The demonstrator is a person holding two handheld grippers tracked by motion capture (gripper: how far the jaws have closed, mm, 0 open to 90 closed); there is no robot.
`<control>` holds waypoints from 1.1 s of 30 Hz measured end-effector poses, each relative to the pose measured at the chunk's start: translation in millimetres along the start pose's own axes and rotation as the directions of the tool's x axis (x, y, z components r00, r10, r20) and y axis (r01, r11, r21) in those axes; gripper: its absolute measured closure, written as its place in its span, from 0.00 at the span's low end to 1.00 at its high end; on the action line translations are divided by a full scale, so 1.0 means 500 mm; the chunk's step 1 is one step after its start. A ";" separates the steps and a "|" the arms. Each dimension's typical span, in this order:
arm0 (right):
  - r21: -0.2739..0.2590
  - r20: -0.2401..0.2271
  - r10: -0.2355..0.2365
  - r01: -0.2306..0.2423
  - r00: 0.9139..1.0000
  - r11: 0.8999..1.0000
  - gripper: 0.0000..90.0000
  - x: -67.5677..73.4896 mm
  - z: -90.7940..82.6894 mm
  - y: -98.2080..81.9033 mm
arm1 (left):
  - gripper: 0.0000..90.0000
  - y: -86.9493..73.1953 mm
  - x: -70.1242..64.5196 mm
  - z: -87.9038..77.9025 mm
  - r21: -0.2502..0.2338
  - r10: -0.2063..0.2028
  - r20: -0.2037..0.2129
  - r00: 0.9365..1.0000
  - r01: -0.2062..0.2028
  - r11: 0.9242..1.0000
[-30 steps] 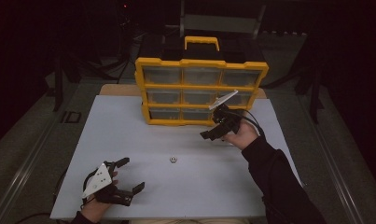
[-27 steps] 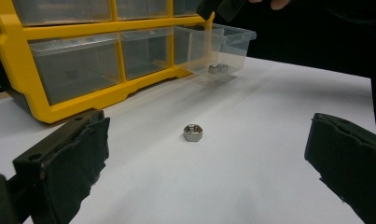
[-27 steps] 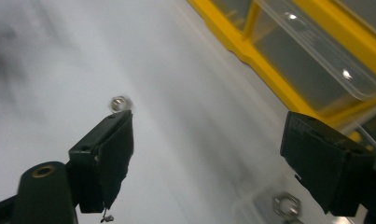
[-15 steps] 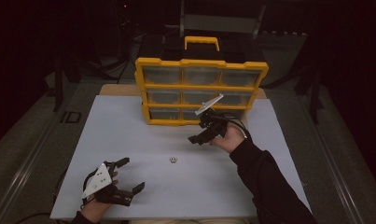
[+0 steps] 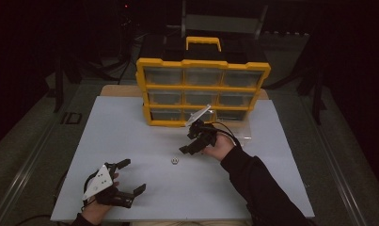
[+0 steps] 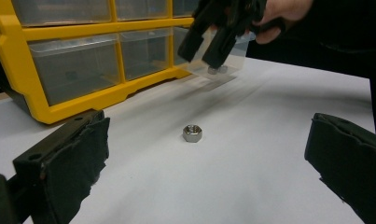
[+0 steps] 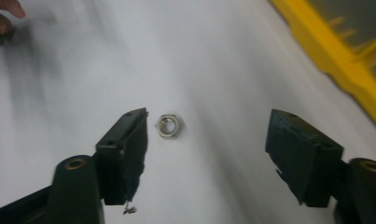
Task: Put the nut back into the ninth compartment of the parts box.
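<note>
- A workshop or lab bench set up for recording, with dark surroundings all round a lit white rectangular worktop (image 5: 130,127).
- At the far edge of the worktop stands a yellow plastic parts organiser with clear small drawers and a carry handle (image 5: 203,77), the sort used for hardware.
- A small steel hex nut (image 5: 174,161) lies near the worktop's middle.
- Black cables and metal stands sit in the gloom beyond the far edge.

Small hex nut (image 5: 174,161) — silvery metal, six flat sides, round hole through the middle — lies flat on the white table (image 5: 130,136), hole facing up. Sits alone near the table's middle, well in front of the yellow drawer cabinet (image 5: 203,94), untouched.
</note>
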State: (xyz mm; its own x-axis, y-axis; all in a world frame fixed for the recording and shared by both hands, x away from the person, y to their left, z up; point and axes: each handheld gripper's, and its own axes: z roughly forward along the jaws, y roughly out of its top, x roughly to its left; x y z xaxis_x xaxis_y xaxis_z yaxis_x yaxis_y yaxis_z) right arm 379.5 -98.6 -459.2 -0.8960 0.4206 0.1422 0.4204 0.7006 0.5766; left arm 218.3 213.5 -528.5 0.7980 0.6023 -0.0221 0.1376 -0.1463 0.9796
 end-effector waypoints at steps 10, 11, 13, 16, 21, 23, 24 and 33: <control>0.066 -0.042 -0.035 0.038 0.998 0.997 0.44 0.033 0.069 -0.006 | 0.00 0.000 0.000 -0.001 -0.001 0.000 -0.001 1.000 0.000 1.000; 0.068 -0.045 -0.033 0.036 0.998 0.997 0.44 0.035 0.074 -0.005 | 0.00 0.000 0.000 -0.001 -0.001 -0.001 0.000 1.000 0.001 1.000; 0.074 -0.049 -0.039 0.043 0.998 0.996 0.46 0.039 0.083 -0.004 | 0.00 0.000 0.000 -0.001 0.000 0.000 0.000 1.000 0.000 1.000; 0.098 -0.042 -0.044 0.048 0.998 0.994 0.48 0.045 0.096 -0.004 | 0.00 0.000 0.001 -0.001 -0.001 0.000 -0.001 1.000 0.000 1.000; 0.126 -0.018 -0.058 0.060 0.998 0.990 0.52 0.044 0.116 -0.009 | 0.00 0.000 0.001 -0.001 -0.001 0.000 0.000 1.000 0.000 1.000; 0.149 -0.001 -0.051 0.051 0.999 0.988 0.54 0.043 0.124 -0.011 | 0.00 0.000 0.001 -0.001 -0.001 -0.002 0.000 1.000 0.002 1.000; 0.154 -0.003 -0.049 0.049 0.999 0.987 0.54 0.042 0.126 -0.011 | 0.00 0.000 0.001 -0.001 -0.001 -0.002 0.000 1.000 0.002 1.000; 0.175 0.003 -0.090 0.088 0.996 0.981 0.60 0.054 0.140 -0.011 | 0.00 0.000 0.001 -0.001 0.000 -0.002 0.002 1.000 0.002 1.000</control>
State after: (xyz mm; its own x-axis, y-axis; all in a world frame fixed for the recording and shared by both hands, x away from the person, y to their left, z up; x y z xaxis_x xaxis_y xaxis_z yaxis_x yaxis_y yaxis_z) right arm 362.8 -50.8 -515.1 -0.9299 0.3573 0.0875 0.3582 0.8251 0.4370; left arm 218.5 214.4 -528.6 0.7986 0.6014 -0.0245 0.1395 -0.1452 0.9795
